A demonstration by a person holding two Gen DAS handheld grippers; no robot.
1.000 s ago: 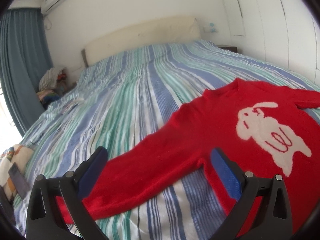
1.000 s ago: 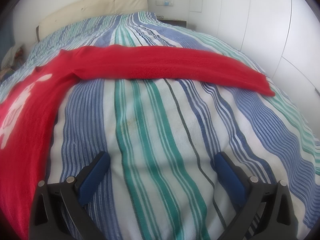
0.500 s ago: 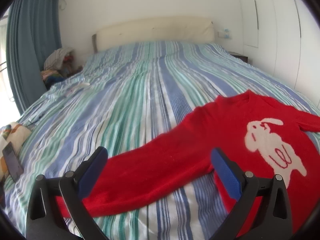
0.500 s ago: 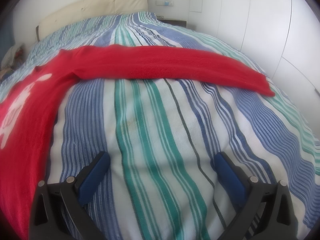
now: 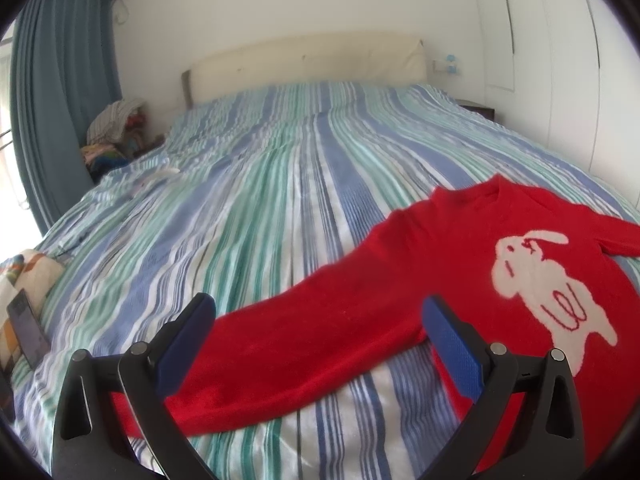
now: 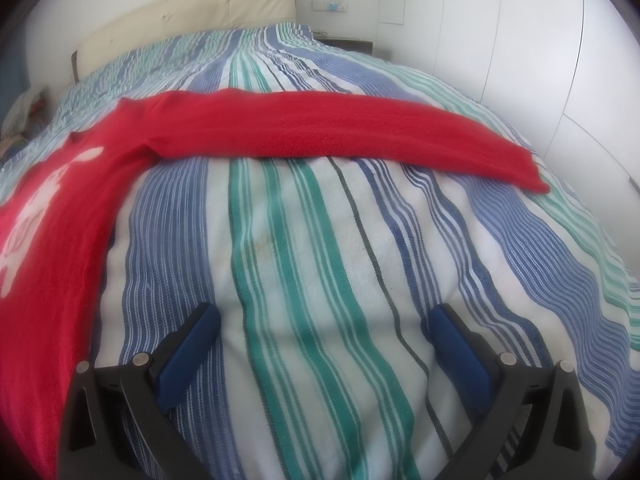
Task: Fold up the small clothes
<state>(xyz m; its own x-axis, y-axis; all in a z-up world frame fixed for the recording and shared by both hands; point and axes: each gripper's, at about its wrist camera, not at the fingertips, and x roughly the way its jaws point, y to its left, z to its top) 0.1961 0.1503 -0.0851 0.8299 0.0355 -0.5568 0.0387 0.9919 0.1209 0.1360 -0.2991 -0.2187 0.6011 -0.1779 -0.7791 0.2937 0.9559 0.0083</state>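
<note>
A small red sweater (image 5: 460, 256) with a white rabbit design (image 5: 548, 280) lies flat, face up, on the striped bedspread (image 5: 260, 200). Its left sleeve (image 5: 304, 332) stretches toward my left gripper (image 5: 316, 312), which is open and empty above the sleeve's cuff end. In the right wrist view the sweater's other sleeve (image 6: 340, 128) stretches across the bed to the right, and its body (image 6: 52, 232) fills the left edge. My right gripper (image 6: 324, 320) is open and empty over bare bedspread (image 6: 304, 240), in front of that sleeve.
A cream headboard (image 5: 304, 64) and white wall close the far end. Blue curtain (image 5: 60, 92) and a pile of clothes (image 5: 116, 124) stand at the left. A phone (image 5: 28, 332) lies on a patterned pillow at the bed's left edge. White wardrobe doors (image 6: 520, 40) line the right.
My left gripper's view has tilted and swung, so the sweater sits further right and the headboard is level. My right gripper has stayed still. Both stay open.
</note>
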